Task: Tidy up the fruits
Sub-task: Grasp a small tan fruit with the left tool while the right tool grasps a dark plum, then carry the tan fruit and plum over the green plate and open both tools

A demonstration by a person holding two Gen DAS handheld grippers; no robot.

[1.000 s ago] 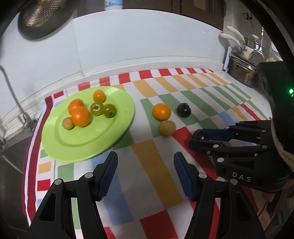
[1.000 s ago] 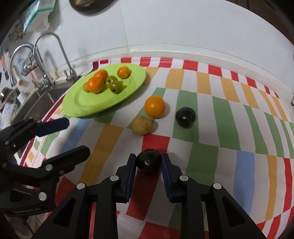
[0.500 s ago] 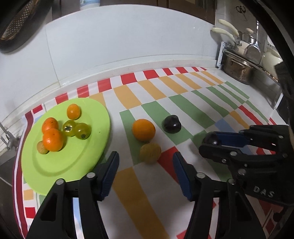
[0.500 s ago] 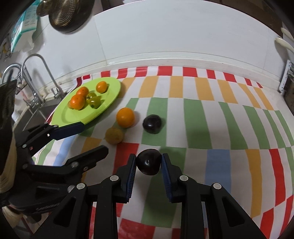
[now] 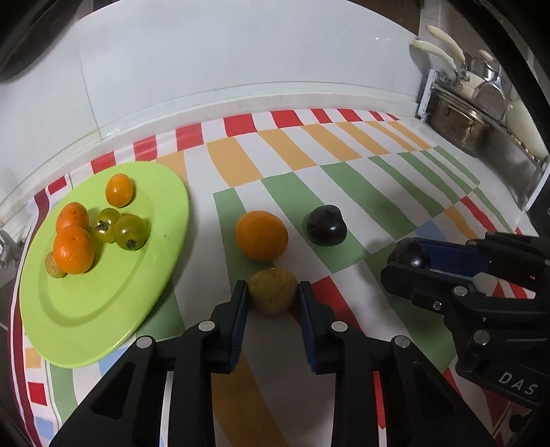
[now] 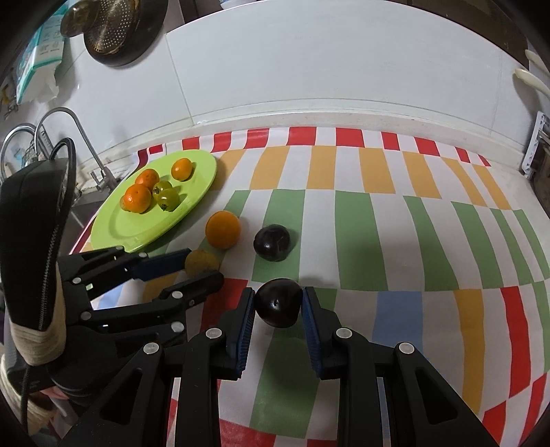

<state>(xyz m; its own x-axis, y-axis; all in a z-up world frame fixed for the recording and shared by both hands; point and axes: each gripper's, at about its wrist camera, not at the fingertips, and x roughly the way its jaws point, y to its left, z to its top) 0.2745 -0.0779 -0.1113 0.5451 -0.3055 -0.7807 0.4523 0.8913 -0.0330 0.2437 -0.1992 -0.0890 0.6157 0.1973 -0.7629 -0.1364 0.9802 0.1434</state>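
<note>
My left gripper (image 5: pixel 272 291) is shut on a yellow-brown round fruit (image 5: pixel 272 291) that rests on the checked cloth. My right gripper (image 6: pixel 278 302) is shut on a dark plum (image 6: pixel 278 306) and holds it above the cloth; it also shows in the left wrist view (image 5: pixel 409 254). An orange (image 5: pixel 261 235) and a second dark plum (image 5: pixel 326 225) lie just beyond the left gripper. A green plate (image 5: pixel 86 309) at the left holds several small oranges and green tomatoes (image 5: pixel 131 231).
A white wall runs along the back. A metal rack with pots (image 5: pixel 474 117) stands at the far right. A sink tap (image 6: pixel 65 137) is at the left past the plate. A strainer (image 6: pixel 110 31) hangs on the wall.
My left gripper moved forward and closed on the yellow-brown fruit. My right gripper kept its hold on the plum and lifted it a little.
</note>
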